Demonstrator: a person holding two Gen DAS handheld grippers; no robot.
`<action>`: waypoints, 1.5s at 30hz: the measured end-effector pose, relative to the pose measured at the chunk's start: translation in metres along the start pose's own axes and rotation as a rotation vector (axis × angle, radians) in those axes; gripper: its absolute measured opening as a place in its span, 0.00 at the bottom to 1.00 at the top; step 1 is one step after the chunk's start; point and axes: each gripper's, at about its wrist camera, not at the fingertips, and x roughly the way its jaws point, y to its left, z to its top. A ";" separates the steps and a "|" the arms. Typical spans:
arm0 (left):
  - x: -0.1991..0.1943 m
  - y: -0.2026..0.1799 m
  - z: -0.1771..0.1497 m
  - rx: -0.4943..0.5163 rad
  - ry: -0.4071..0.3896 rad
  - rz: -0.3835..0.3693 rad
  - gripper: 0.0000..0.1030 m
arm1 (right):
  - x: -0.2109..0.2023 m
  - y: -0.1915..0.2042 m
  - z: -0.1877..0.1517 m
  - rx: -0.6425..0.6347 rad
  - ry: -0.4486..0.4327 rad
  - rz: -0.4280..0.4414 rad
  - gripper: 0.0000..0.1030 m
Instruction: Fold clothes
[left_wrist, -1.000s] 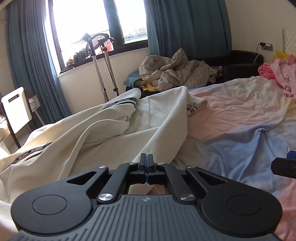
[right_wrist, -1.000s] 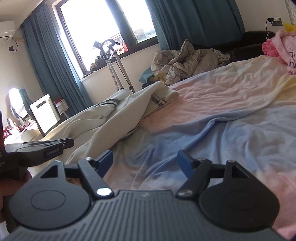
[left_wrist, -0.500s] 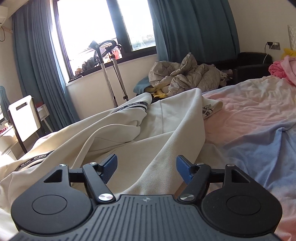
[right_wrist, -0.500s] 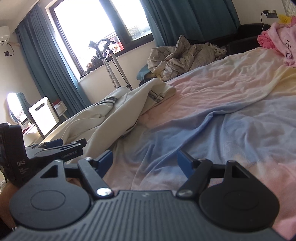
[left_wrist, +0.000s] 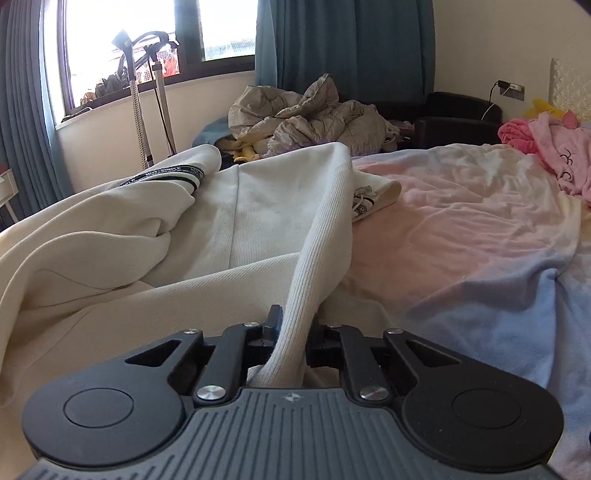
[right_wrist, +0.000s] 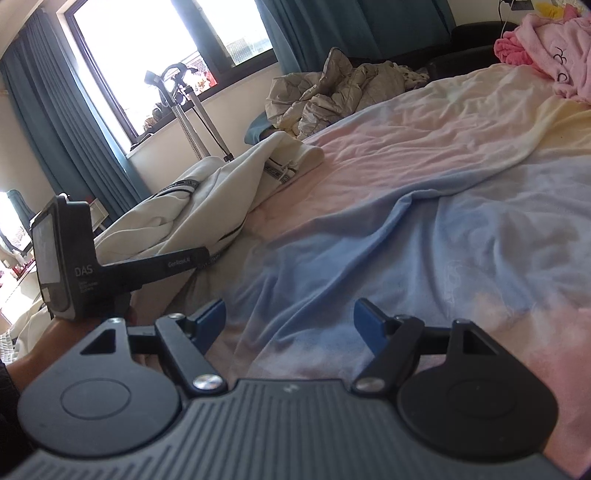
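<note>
Cream garment (left_wrist: 236, 229) on the bed (left_wrist: 461, 236), ribbed edge pinched in the just-closed left tongs (left_wrist: 291, 332); right tongs (right_wrist: 290, 321) wide open, empty; lift slowly, keeping that edge taut

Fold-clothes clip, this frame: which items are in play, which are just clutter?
In play:
- cream garment, ribbed edge pinched in the left gripper
- right gripper, open over the bedsheet

Clutter:
- beige quilt heap
- pink clothes
- black sofa
- stand by the window
- blue curtains
</note>
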 end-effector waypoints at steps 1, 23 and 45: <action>-0.008 0.000 0.001 -0.015 -0.010 -0.012 0.10 | 0.000 0.000 0.000 -0.003 -0.003 -0.001 0.75; -0.203 0.025 -0.079 -0.323 -0.016 0.048 0.07 | -0.034 0.002 0.003 0.130 -0.059 0.271 0.75; -0.160 0.053 -0.076 -0.430 0.077 -0.029 0.08 | 0.195 0.003 0.109 0.284 0.045 0.109 0.77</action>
